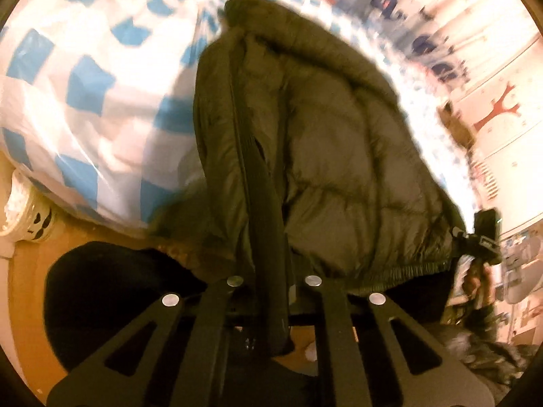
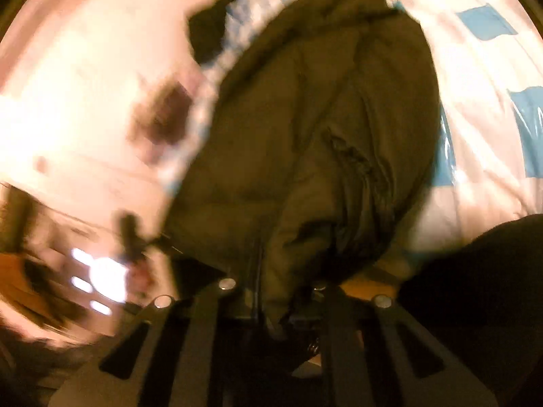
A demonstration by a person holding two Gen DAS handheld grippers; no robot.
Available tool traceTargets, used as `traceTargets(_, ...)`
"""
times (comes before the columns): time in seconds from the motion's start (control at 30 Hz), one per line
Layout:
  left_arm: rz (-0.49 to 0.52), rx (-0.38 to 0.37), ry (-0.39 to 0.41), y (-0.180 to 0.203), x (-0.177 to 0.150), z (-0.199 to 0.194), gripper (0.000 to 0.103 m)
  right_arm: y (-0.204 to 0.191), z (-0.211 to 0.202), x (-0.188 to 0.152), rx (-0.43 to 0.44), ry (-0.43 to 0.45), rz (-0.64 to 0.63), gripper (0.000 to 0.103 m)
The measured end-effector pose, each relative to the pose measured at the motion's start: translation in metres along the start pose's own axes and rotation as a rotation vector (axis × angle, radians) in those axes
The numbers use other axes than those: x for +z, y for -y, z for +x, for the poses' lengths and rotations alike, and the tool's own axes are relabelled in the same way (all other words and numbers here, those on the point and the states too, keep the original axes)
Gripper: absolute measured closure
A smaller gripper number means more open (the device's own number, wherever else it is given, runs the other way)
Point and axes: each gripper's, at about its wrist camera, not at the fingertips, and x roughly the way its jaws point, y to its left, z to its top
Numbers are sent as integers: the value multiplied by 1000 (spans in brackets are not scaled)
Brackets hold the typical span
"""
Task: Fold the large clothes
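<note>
Both fisheye views are tinted by warm, yellowish light and curved at their dark rims. Pale background areas are blown out, and heavy motion blur is seen, especially in the right wrist view.

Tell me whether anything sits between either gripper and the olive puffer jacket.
Nothing visible does. The left gripper is shut on the jacket at its hem, and the right gripper is shut on the same hem further along.

Olive quilted puffer jacket [image 1: 339, 156] – smooth, faintly shiny cloth, ribbed elastic hem; blue-and-white checked bedding [image 1: 78, 101] under glossy, crinkled clear plastic; matt black gripper linkage arms [image 1: 207, 332] with bright, polished metal rivets [image 1: 170, 299]
</note>
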Motion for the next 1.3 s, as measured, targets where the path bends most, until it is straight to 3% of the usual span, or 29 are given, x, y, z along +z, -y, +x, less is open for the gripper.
traceTargets(0.07, -11, -56, 74, 6, 7, -28, 99, -15, -27, 2, 138, 90, -28, 92)
traceTargets(0.27, 14, -223, 244, 29, 3, -116, 99, -68, -78, -8, 414, 234, -163, 92)
traceTargets(0.4, -11, -252, 277, 20, -13, -141, 98, -44, -86, -17, 398, 231, -110, 92)
traceTargets(0.53, -152, -261, 206, -20, -16, -104, 99, -1, -65, -18, 420, 220, 12, 92)
traceTargets(0.63, -183, -281, 221, -25, 3, -93, 99, -4, -55, 4, 446, 233, -1, 92)
traceTargets(0.73, -167, -309, 280, -16, 46, -95, 98, -20, -52, 44, 470, 274, -34, 92)
traceTargets(0.93, -151, -340, 376, 8, 175, -76, 98, -27, -24, 165, 470, 377, 4, 92)
traceTargets(1.03, -175, -326, 384, 13, 249, -39, 98, -9, -6, 220, 438, 423, 73, 92)
traceTargets(1.17, -230, -276, 381, 4, 324, 21, 98, 35, 28, 290, 324, 471, 197, 92)
traceTargets(1.3, -305, -207, 349, -20, 370, 102, 98, 96, 69, 329, 200, 478, 325, 89)
